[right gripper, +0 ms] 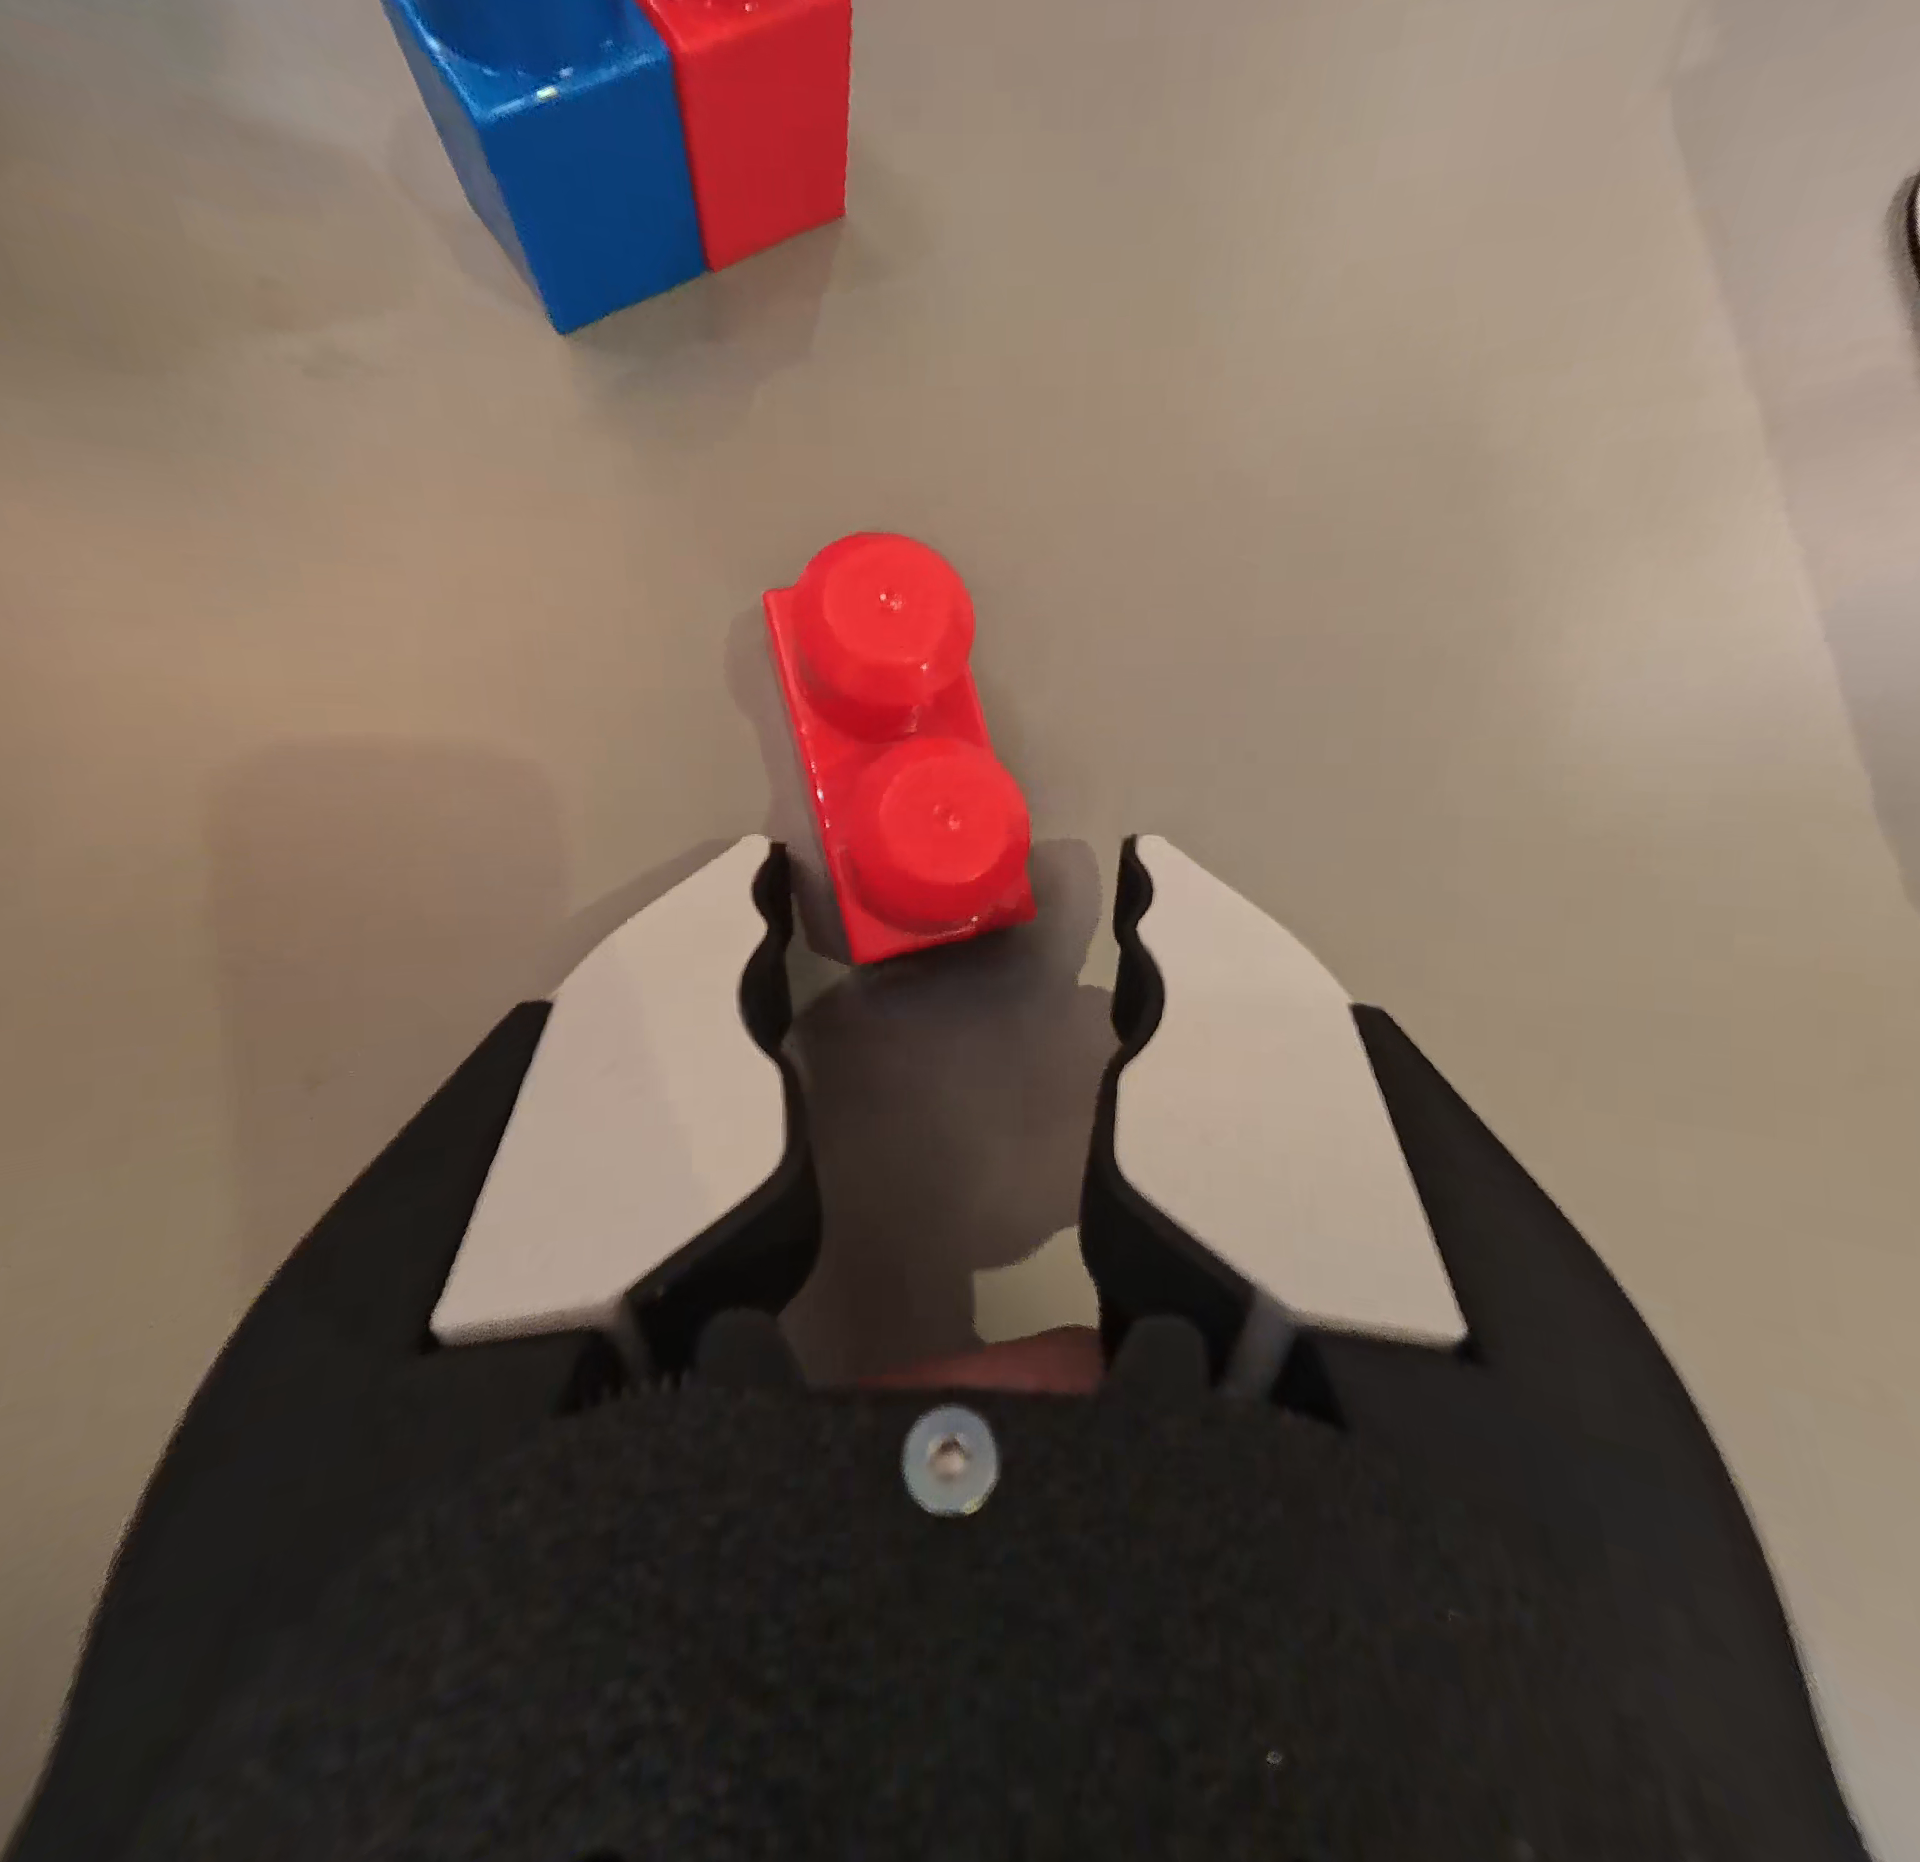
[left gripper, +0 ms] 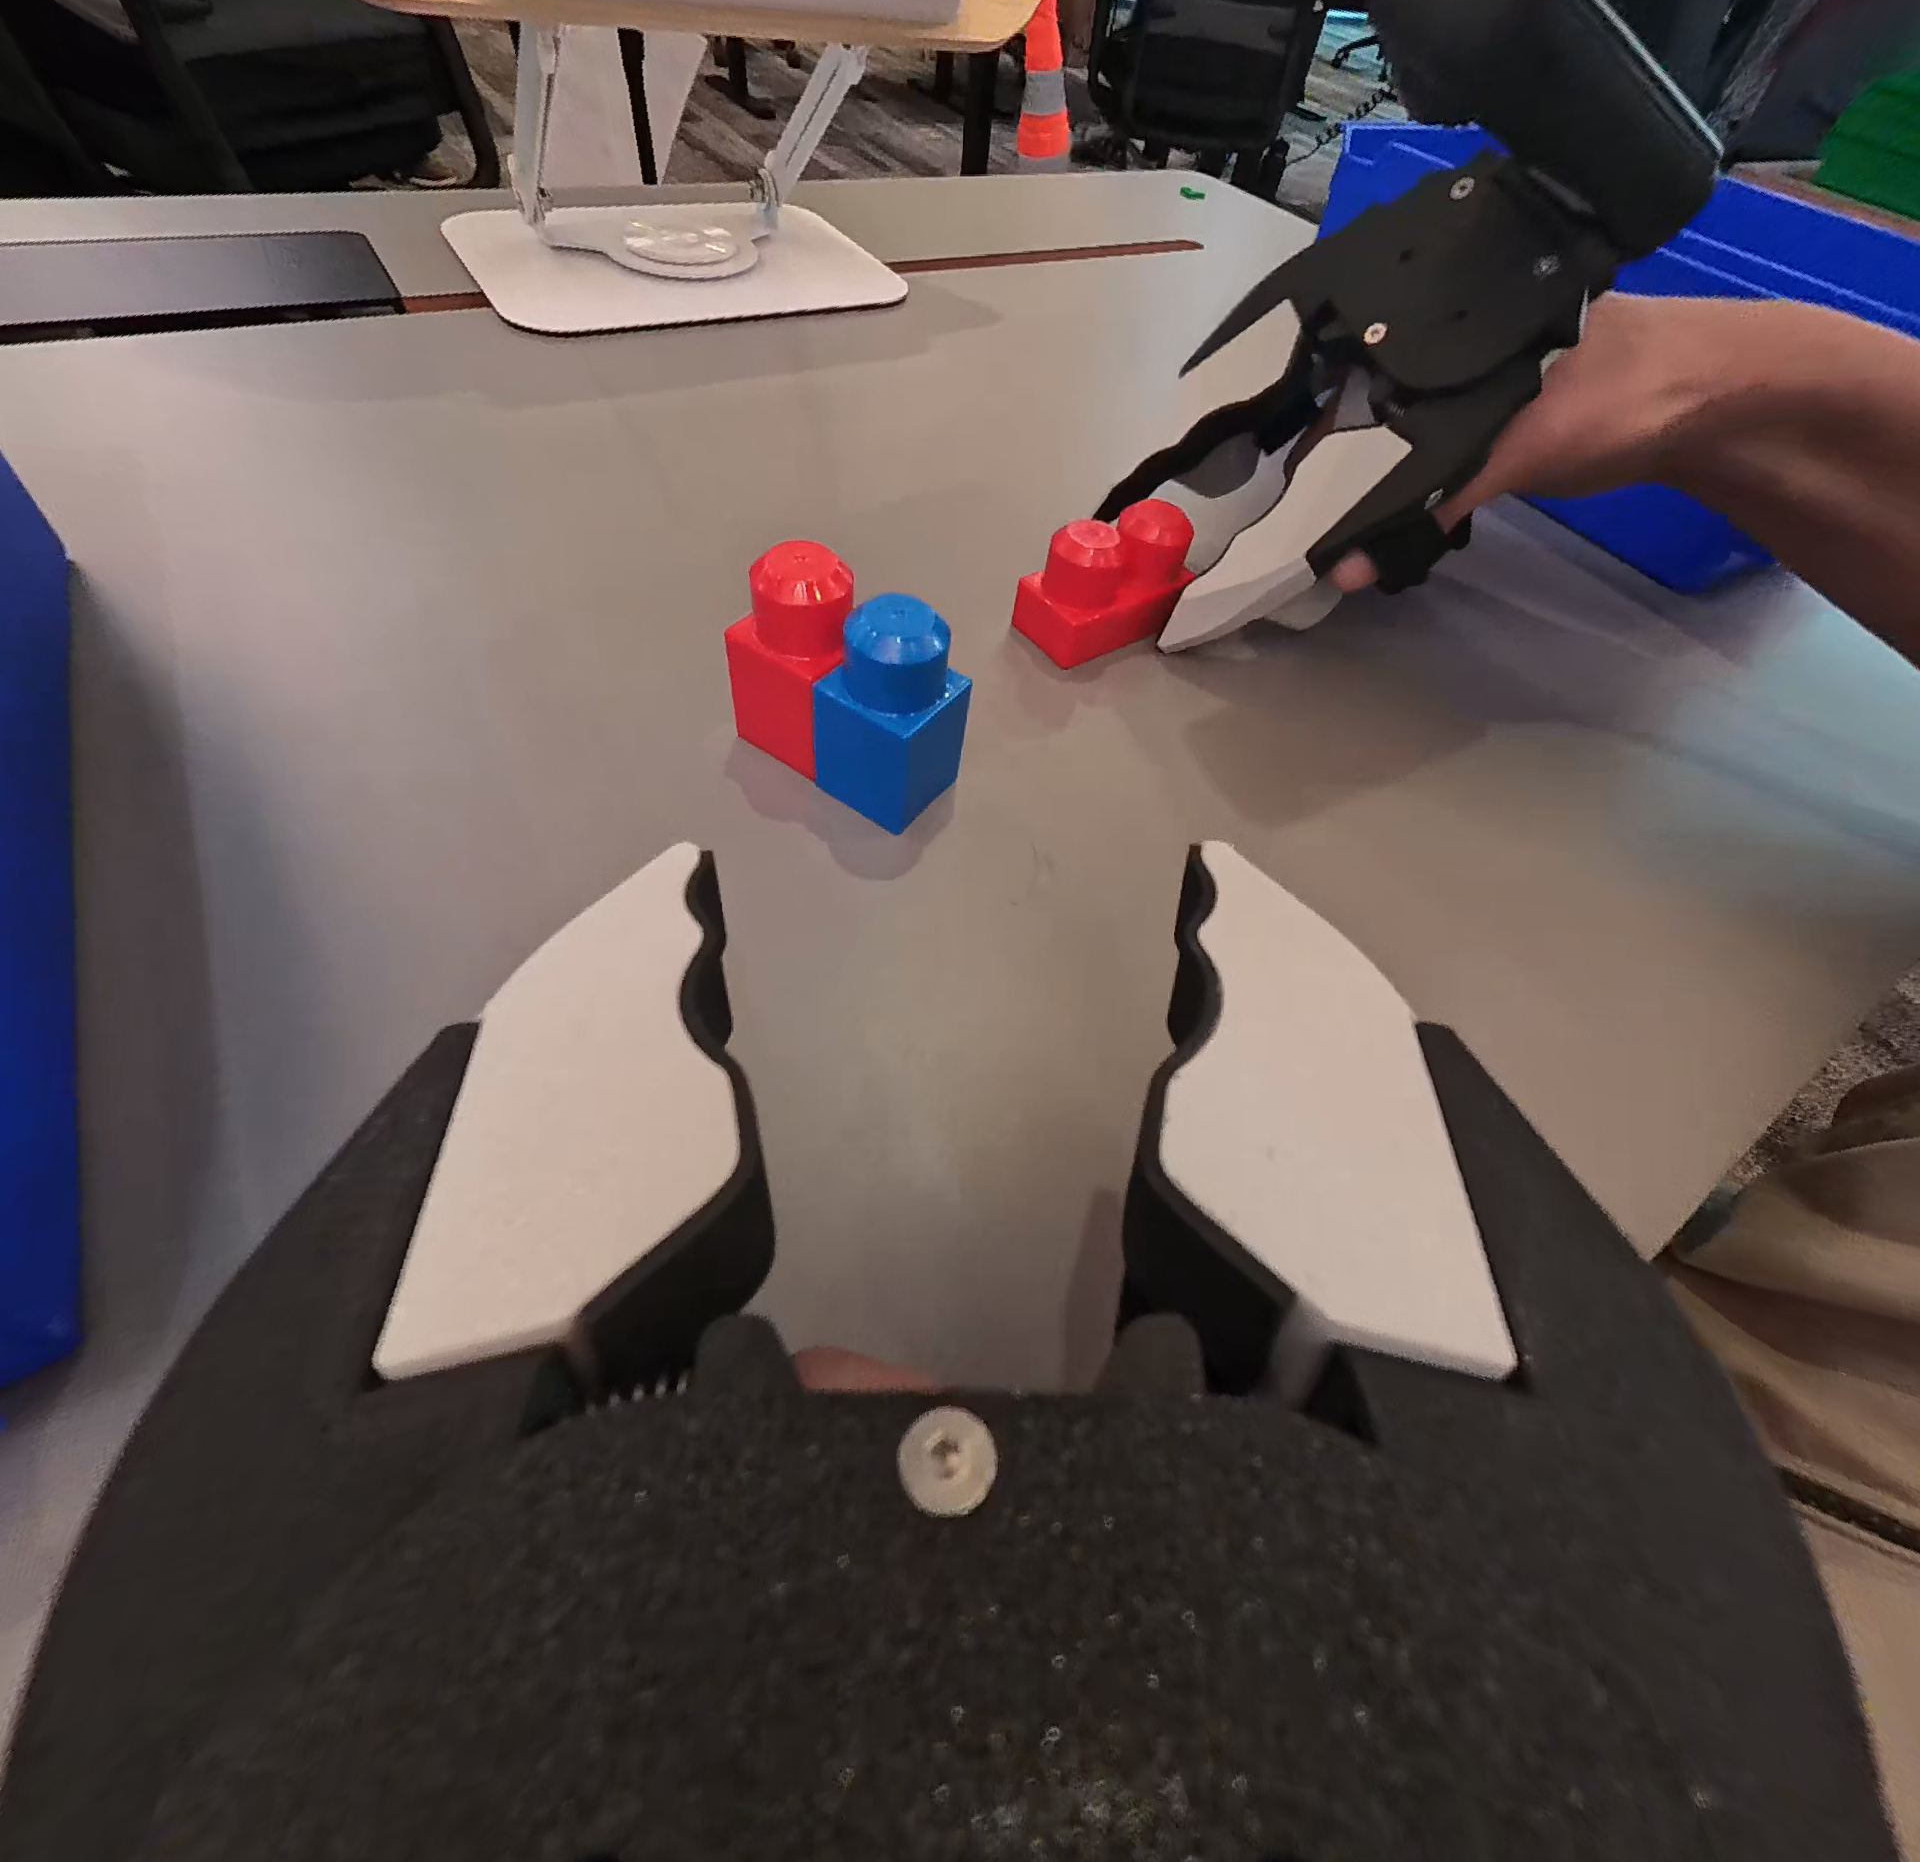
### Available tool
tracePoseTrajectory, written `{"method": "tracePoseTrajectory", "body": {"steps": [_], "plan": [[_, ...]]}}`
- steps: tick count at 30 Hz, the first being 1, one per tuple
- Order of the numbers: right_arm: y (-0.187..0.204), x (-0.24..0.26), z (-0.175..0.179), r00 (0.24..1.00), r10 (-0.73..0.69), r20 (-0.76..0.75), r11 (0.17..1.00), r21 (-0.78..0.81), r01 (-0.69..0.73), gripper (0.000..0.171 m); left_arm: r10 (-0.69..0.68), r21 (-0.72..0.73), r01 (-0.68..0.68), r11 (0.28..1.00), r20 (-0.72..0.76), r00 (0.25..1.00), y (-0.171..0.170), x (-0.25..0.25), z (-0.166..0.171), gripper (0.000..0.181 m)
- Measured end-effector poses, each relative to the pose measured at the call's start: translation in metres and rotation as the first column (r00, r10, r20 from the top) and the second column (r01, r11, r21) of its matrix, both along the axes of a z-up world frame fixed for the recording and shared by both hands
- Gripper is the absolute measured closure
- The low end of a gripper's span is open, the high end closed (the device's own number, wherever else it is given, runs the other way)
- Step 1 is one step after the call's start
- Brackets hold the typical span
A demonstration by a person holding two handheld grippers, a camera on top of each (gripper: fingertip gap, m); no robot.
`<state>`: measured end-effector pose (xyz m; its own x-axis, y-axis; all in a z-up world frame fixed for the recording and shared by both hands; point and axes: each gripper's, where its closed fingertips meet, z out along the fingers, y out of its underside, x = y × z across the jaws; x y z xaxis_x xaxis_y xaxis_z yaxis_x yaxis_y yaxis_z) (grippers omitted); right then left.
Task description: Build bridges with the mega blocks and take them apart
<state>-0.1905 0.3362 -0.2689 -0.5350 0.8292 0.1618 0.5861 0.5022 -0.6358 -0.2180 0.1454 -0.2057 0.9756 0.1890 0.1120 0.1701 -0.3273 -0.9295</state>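
Three blocks on the grey table (left gripper: 416,565); both grippers spread, grasping nothing.

Left gripper (left gripper: 951,856) hovers short of the tall red block (left gripper: 774,669) and blue block (left gripper: 894,742), which stand touching. Right gripper (right gripper: 951,851) straddles the near end of the flat red block (right gripper: 899,763); its left finger (right gripper: 665,1043) appears to touch it.

Looks like an office/lab space — grey worktop (left gripper: 1039,981), white monitor stand (left gripper: 675,264), office chairs (left gripper: 1216,77) behind, blue storage bins (left gripper: 1766,254), orange traffic cone (left gripper: 1044,87) on carpet.
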Motion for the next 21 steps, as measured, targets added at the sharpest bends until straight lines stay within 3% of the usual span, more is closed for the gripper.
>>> {"method": "tracePoseTrajectory", "body": {"steps": [6, 12, 15, 21], "plan": [[-0.009, -0.001, 0.001, 0.992, 0.072, 0.106, 0.997, 0.035, -0.076, 0.111, -0.004, -0.027, 0.004, 1.000, 0.004, 1.000, 0.002, 0.000, -0.004, 0.098], [-0.011, -0.006, -0.003, 0.944, 0.127, 0.305, 0.976, 0.131, -0.173, 0.116, -0.004, -0.022, 0.004, 1.000, 0.002, 1.000, 0.002, 0.001, -0.003, 0.098], [-0.017, -0.002, -0.006, 0.900, 0.161, 0.405, 0.975, 0.076, -0.209, 0.132, -0.003, -0.013, 0.003, 1.000, 0.000, 1.000, 0.001, 0.001, -0.002, 0.099], [-0.016, -0.002, -0.003, 0.921, 0.135, 0.365, 0.976, 0.109, -0.186, 0.136, 0.000, -0.009, 0.000, 1.000, 0.001, 1.000, 0.001, 0.000, -0.001, 0.099]]}}
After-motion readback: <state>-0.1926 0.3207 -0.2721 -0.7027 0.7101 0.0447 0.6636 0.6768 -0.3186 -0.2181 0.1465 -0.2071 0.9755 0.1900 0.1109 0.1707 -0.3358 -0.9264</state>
